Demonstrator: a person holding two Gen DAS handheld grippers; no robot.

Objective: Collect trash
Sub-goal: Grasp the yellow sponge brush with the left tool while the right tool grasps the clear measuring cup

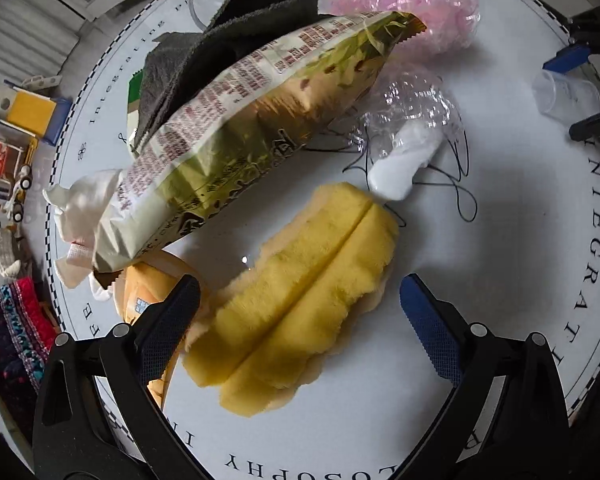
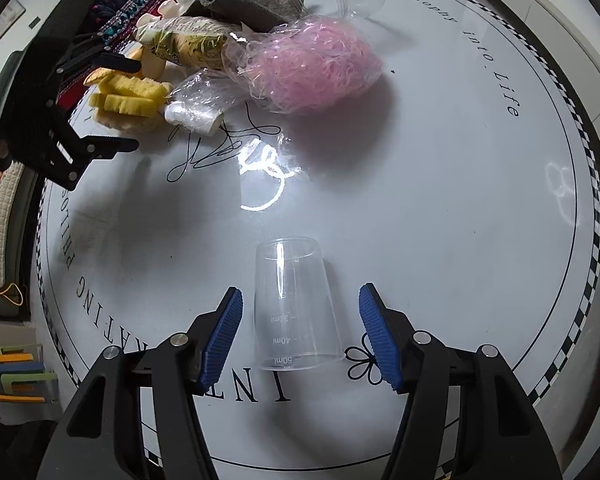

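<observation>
Round white table with a checkered black-and-white rim and black lettering circling the edge, a scribbled black line drawing near its middle. Bright ring-shaped glare on the glossy top, soft shadows beneath. Beyond the left edge, a dark patterned fabric with red and blue embroidery, colourful toy furniture and a woven basket on a pale floor. Stacked coloured frames low at left, a quilted cushion above them.
</observation>
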